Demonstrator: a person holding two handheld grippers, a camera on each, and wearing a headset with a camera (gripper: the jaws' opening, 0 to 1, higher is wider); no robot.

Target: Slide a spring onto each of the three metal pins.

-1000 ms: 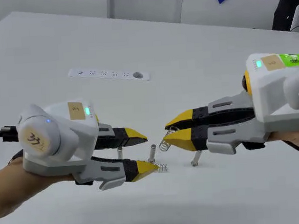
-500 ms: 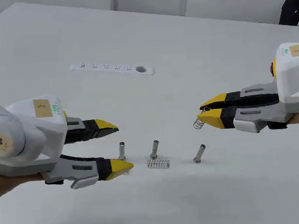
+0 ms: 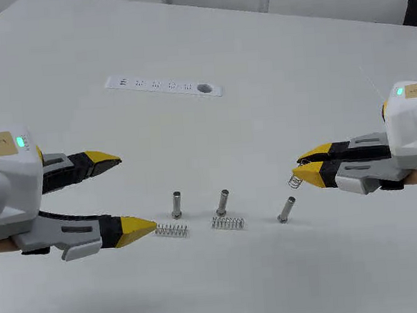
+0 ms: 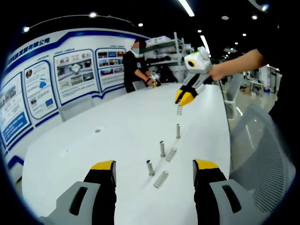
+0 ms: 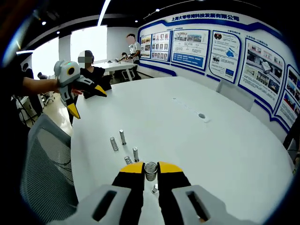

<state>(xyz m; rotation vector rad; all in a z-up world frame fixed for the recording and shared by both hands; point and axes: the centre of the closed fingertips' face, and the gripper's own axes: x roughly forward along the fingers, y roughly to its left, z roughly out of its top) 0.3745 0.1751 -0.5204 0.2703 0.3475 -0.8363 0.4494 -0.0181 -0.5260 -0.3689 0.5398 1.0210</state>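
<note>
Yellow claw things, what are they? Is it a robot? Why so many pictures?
No robot: a person holds two pinching tools, called grippers, one in each hand. One picture comes from a camera on the person's head; the two round ones come from cameras riding on the grippers. On the white table stand three metal pins, with two springs lying beside them and a power strip farther back. The left gripper is open and empty. The right gripper pinches a third spring near one pin.
</note>
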